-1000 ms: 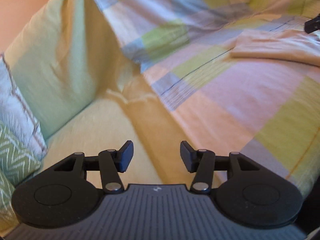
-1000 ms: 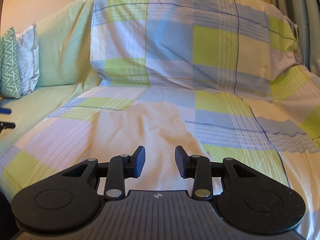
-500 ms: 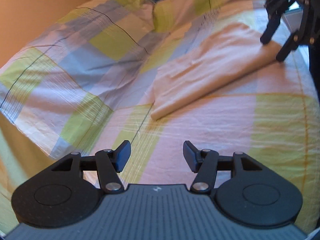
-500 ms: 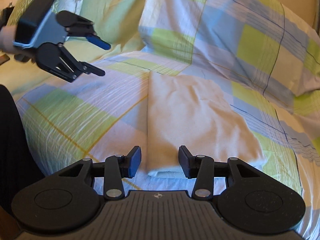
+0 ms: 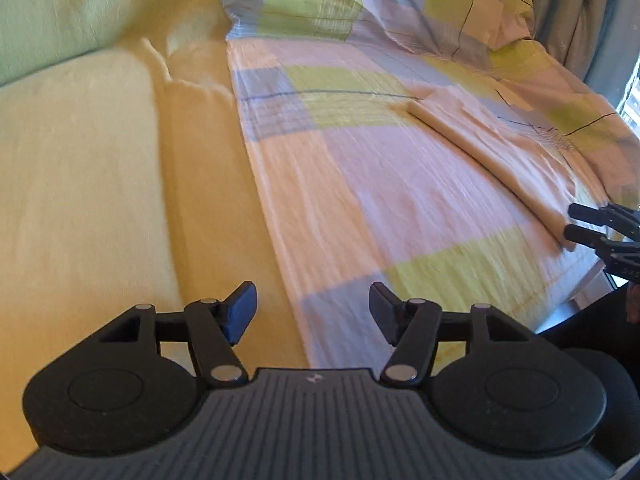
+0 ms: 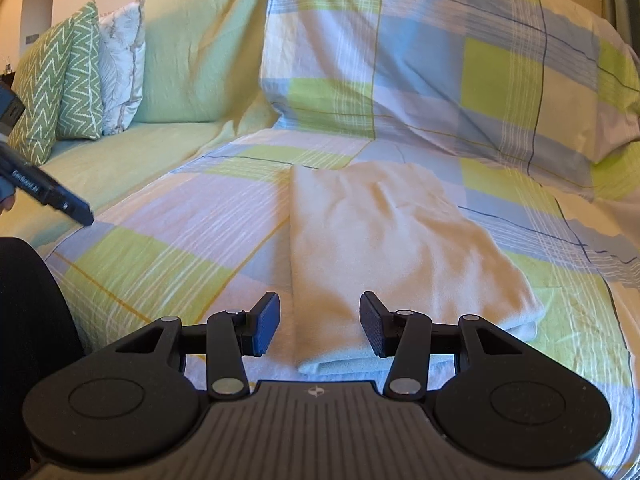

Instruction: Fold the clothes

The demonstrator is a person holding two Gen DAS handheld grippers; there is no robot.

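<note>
Sofa [image 6: 192,60] under checked sheet [image 6: 160,236], folded cloth [image 6: 384,240] lying flat.
Both tools hanging released, gripping nothing: left tool [image 5: 312,312] aside, right tool [image 6: 318,324] above cloth's near edge.

A sofa draped in pale green cloth [image 6: 120,160] carries a checked green, blue and white sheet [image 6: 500,80]. On the sheet at 12 o'clock lies a folded cream garment [image 6: 392,248]; two cushions [image 6: 80,76] stand at 10 o'clock.
</note>
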